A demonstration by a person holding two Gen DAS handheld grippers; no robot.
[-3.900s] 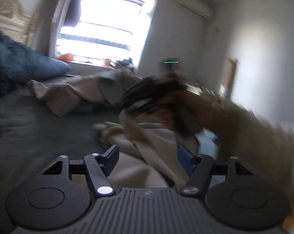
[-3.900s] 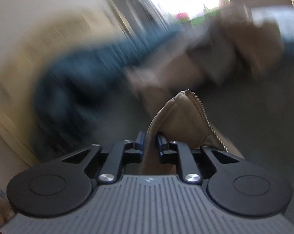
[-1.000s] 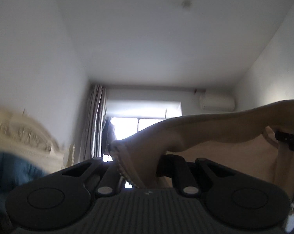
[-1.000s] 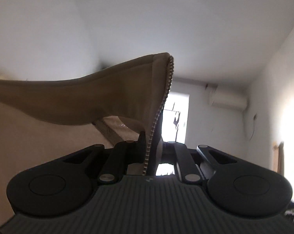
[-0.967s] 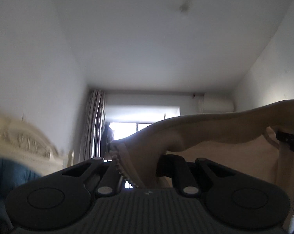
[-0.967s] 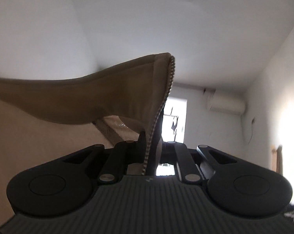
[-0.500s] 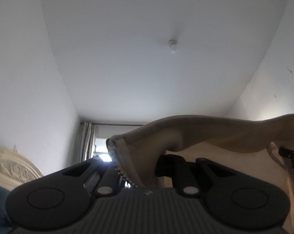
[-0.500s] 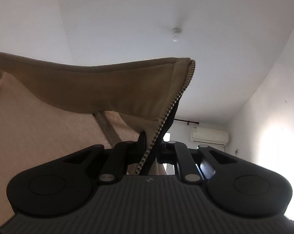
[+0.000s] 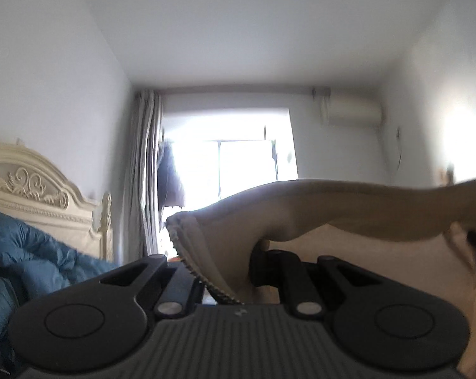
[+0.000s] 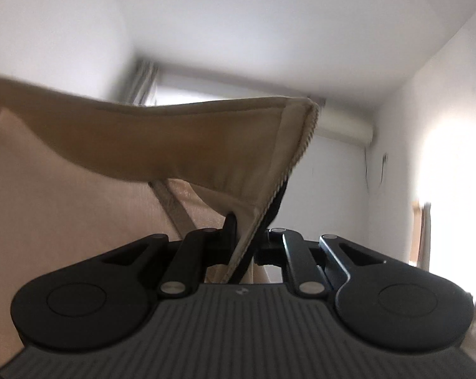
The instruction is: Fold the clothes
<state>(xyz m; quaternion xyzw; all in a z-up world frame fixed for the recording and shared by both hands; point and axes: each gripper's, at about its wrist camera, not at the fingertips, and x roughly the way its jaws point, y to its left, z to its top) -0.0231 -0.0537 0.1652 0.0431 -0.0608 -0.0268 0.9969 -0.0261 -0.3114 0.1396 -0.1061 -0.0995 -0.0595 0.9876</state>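
Lower part of the tan garment (image 9: 348, 211) is cut off by both frames; its type cannot be made out. Right view is motion-blurred at the left edge. Left view: bright window (image 9: 238, 154), grey curtain (image 9: 143, 170), cream headboard (image 9: 32, 195), blue duvet (image 9: 32, 262), air conditioner (image 9: 351, 110) on the far wall. Garment is held up in the air, stretched between the two tools. Left gripper (image 9: 225, 271) is clamped on its zippered edge. Right gripper (image 10: 246, 246) is pinched on the opposite zippered corner (image 10: 304, 126).

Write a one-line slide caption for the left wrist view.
Left gripper pinches the zipper edge of a tan garment held up before a bright window, blue duvet at left.
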